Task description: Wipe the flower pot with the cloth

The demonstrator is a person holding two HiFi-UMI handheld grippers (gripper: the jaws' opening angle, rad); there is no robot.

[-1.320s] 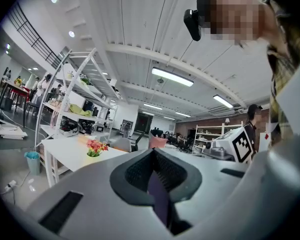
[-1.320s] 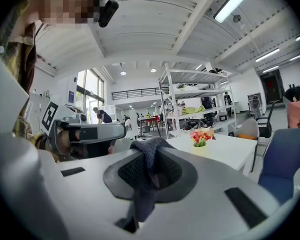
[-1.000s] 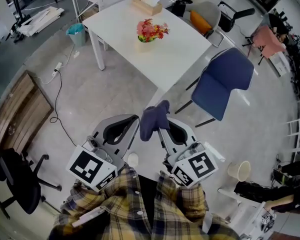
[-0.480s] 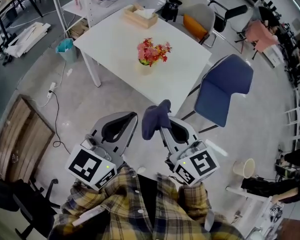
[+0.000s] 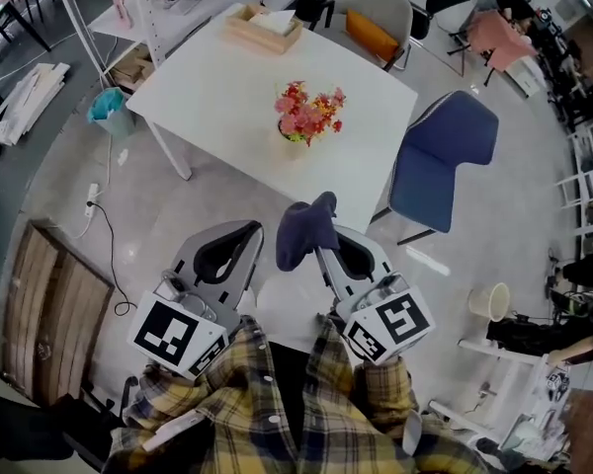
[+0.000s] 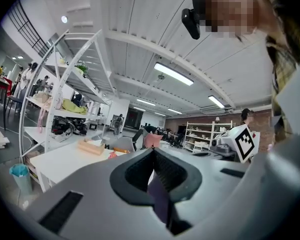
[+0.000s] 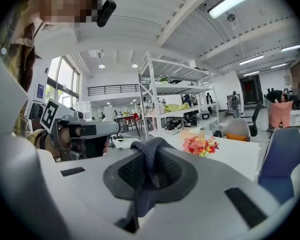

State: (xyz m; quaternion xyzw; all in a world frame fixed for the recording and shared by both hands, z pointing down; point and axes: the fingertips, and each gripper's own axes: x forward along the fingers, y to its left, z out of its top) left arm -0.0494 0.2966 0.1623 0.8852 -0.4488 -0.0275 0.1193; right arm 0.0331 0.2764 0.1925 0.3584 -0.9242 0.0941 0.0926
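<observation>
A small pale flower pot [image 5: 296,136] with red and pink flowers [image 5: 309,113] stands near the front edge of the white table [image 5: 217,87]. My right gripper [image 5: 318,240] is shut on a dark blue cloth [image 5: 304,231], which bunches over its tips. In the right gripper view the cloth [image 7: 147,155] hangs between the jaws of that gripper [image 7: 149,151], and the flowers [image 7: 201,145] show just beyond. My left gripper [image 5: 251,229] is level beside it, shut and empty. In its own view, that left gripper [image 6: 153,152] points toward the table. Both grippers are short of the table edge.
A blue chair [image 5: 443,161] stands at the table's right corner. A wooden tissue box [image 5: 263,28] sits at the table's far side. On the floor are a paper cup [image 5: 489,302], a teal bin [image 5: 109,110] and a wooden panel [image 5: 54,314]. Shelving stands behind the table.
Both grippers have moved forward toward the table, with the cloth still in the right one. The table and flower pot now sit closer and more centred in the head view.
</observation>
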